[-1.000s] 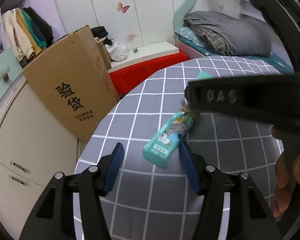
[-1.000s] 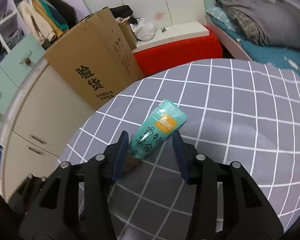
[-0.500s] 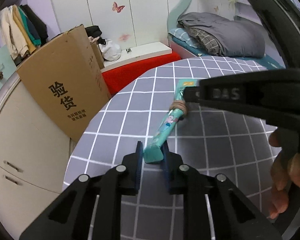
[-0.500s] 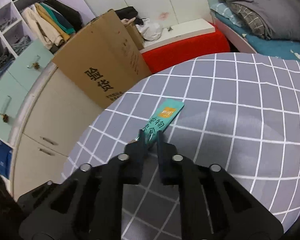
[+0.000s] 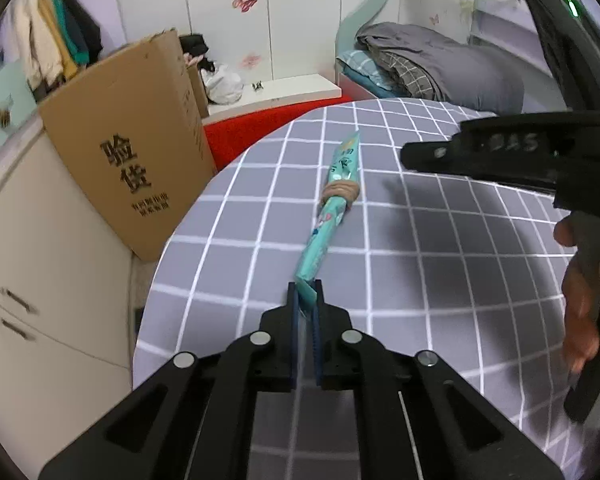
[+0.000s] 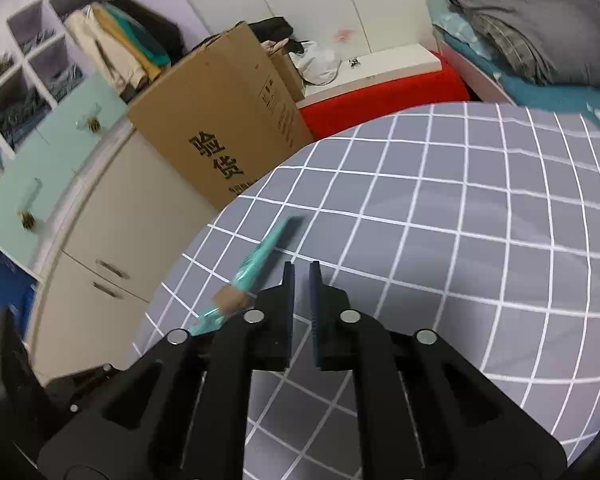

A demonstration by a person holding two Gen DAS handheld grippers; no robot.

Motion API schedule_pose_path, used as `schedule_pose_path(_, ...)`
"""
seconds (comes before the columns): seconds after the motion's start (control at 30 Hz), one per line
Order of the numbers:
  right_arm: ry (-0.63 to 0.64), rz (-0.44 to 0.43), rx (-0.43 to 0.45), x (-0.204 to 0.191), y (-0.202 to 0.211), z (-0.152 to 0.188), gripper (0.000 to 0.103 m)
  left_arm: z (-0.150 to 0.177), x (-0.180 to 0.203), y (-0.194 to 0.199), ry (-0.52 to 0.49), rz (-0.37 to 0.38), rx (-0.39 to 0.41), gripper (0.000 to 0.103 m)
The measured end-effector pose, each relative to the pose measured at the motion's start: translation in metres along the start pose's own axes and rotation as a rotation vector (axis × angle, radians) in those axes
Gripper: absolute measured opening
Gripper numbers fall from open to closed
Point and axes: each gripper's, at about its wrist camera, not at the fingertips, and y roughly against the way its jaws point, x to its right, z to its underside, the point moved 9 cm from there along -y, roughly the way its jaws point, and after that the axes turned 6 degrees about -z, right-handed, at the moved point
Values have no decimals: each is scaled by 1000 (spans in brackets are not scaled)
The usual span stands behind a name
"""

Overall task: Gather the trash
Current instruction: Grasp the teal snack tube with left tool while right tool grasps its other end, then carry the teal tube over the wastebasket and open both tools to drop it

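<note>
the left tool (image 5: 305, 296) is pinched tight on the near end of a long teal wrapper (image 5: 327, 216), which is turned on edge and stretches away toward 12 o'clock over the round table (image 5: 440, 248) with its grey grid cloth. a brown band (image 5: 341, 191) wraps the wrapper at about its middle. whether the far end touches the cloth cannot be told.

in the right wrist view the right tool (image 6: 302, 276) has its jaws drawn narrow with a thin gap between them and nothing in that gap; the teal wrapper (image 6: 260, 258) runs just beside it, at about 10 o'clock of the fingertips, slanting from the lower left up toward the table's middle, with the brown band (image 6: 230, 298) near the left finger. in the left wrist view that right tool appears as a dark bar at 2 o'clock, its tip (image 5: 410, 158) well apart from the wrapper, with the person's hand (image 5: 584, 288) on its handle at 3 o'clock.

a cardboard box (image 5: 132, 160) with black print stands off the table at 10 o'clock, against a cream cabinet (image 5: 40, 280). a bed (image 5: 440, 68) with a grey blanket lies at 1 o'clock.
</note>
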Motion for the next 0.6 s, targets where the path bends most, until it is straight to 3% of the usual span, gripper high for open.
schedule_pose_path(0.03,-34,-28,5,2,2,-1,54,2,-3,1,3,1,-1,6)
schedule_pose_path(0.07,-50,-45,13,1,3,-2,63,4,-5,2,0,-4,0,6)
schedule_pose_path(0.1,-53,-51,17,-1,2,-2,63,7,-6,3,-4,-3,1,6)
schedule_pose_path(0.3,-49,-91,-23,-32,-23,3,50,10,-6,5,-20,-10,14,6)
schedule_pose_path(0.4,-66,-70,-48,-37,-41,5,46,11,-6,5,-24,-4,18,6)
schedule_pose_path(0.47,-93,-82,-62,-35,-49,6,20,12,-4,6,-27,-3,19,6)
schedule_pose_path(0.6,-68,-89,-50,-38,-45,10,18,13,-6,8,-25,-5,25,6)
